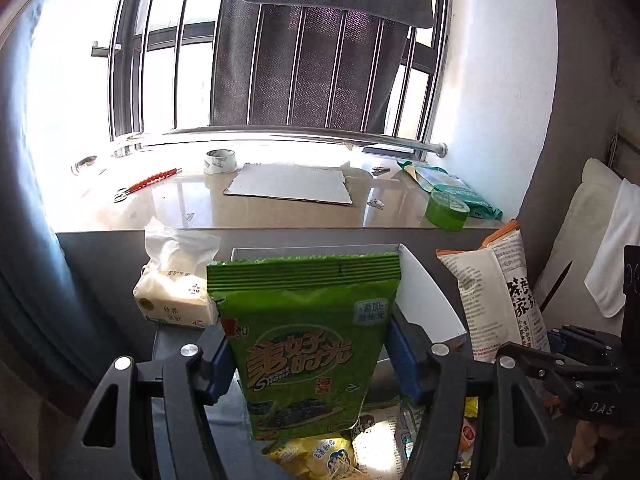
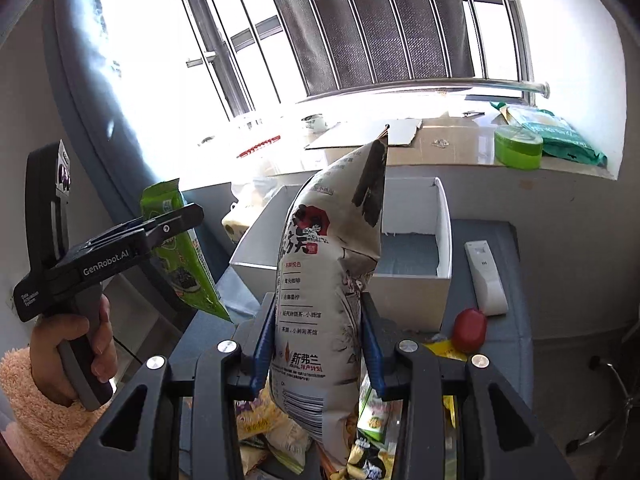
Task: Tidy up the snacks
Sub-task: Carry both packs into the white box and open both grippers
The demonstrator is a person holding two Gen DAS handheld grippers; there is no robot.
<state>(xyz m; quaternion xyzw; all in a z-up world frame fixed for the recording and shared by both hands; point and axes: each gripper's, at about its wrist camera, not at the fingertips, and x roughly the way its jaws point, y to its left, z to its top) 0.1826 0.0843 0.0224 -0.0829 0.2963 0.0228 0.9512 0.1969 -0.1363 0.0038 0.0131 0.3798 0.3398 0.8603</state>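
Green seaweed packet (image 1: 303, 344) clamped in left tool (image 1: 308, 356) — "GenRobot.AI" branded — right tool (image 2: 318, 356) grips white "新弗兰" bag (image 2: 324, 300).

We are in a home, by a sunny barred window (image 1: 280, 60). Tape rolls (image 1: 219, 161), cardboard (image 1: 288, 186) and scissors (image 1: 132, 189) lie on the far sill; a tissue pack (image 1: 176, 296) sits near left.

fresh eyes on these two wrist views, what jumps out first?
Each gripper holds a snack bag upright in its jaws: the left gripper a green seaweed bag, the right gripper a cream printed bag. Behind them an open white box stands on the grey table, loose snacks heaped in front.
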